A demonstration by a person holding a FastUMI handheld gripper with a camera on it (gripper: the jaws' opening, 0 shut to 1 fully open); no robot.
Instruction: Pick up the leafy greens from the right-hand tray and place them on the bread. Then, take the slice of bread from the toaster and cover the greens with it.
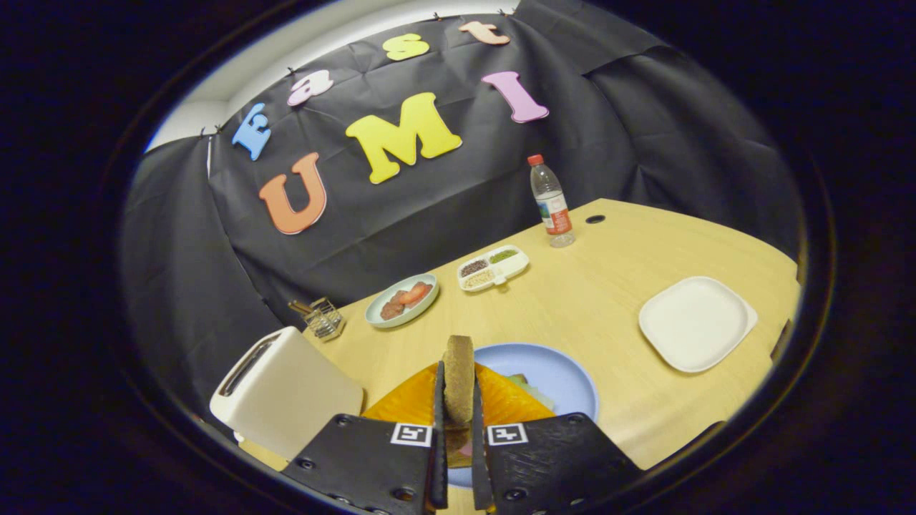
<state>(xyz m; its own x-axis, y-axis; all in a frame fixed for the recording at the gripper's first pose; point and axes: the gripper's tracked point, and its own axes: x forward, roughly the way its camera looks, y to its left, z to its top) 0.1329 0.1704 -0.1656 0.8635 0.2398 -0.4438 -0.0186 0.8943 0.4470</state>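
Fingers [458,429] pinch the bread slice [459,379] on edge, upright — the blue plate [558,372] with the greens [533,390] lies just below and ahead.

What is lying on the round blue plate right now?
On the round blue plate, an orange sheet and a strip of greens show. The gripper, shut on an upright brown bread slice, covers the rest.

A boxy white toaster [286,390] stood close left of the fingers [439,400], beside the round blue plate [565,379]. Bare wooden tabletop [572,307] lay open between that plate and the square white plate [695,323] to the right.
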